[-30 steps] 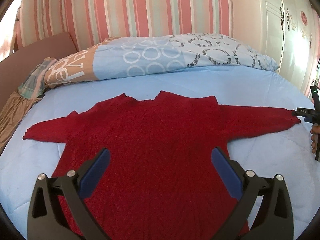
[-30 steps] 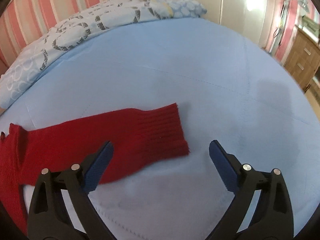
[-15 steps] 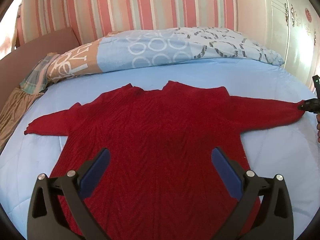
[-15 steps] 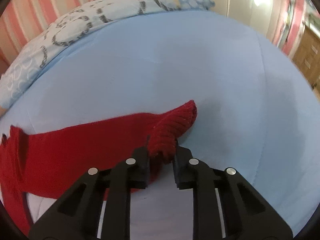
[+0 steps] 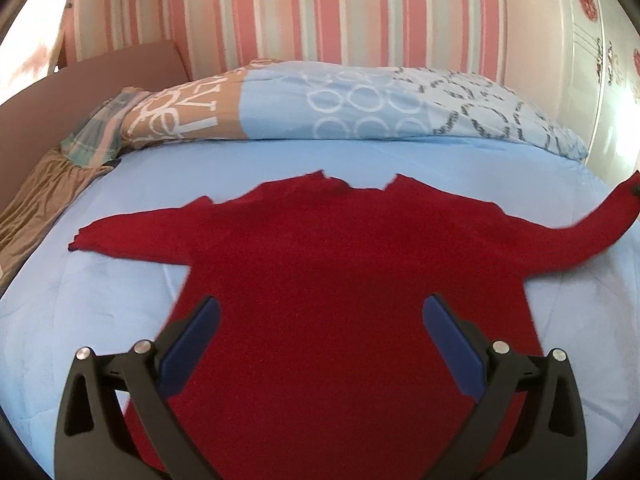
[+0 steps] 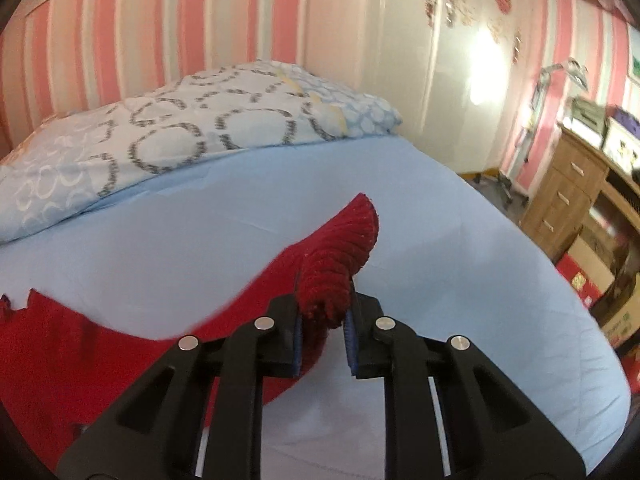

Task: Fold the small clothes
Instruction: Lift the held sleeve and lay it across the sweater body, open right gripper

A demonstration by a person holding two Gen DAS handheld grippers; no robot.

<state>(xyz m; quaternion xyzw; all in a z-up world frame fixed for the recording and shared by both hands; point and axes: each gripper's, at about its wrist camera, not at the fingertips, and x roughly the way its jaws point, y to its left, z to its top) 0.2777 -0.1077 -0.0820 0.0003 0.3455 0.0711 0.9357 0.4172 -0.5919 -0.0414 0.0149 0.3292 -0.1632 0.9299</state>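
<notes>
A red knit sweater (image 5: pixel 340 272) lies flat, front up, on the light blue bed (image 5: pixel 120 304), neck towards the pillows. My left gripper (image 5: pixel 320 328) is open and empty, hovering over the sweater's lower body. My right gripper (image 6: pixel 324 320) is shut on the ribbed cuff (image 6: pixel 344 256) of the sweater's right sleeve and holds it lifted off the bed. In the left wrist view that sleeve (image 5: pixel 600 228) rises at the far right edge. The left sleeve (image 5: pixel 132 236) lies stretched out flat.
A patterned blue and tan duvet (image 5: pixel 360 104) lies along the head of the bed under the striped wall. A brown blanket (image 5: pixel 36 200) hangs at the left edge. A wooden dresser (image 6: pixel 568 196) and boxes stand beyond the bed's right side.
My right gripper closed on the sleeve cuff and has lifted it up off the bed. The left gripper has drifted a little but stays open over the sweater.
</notes>
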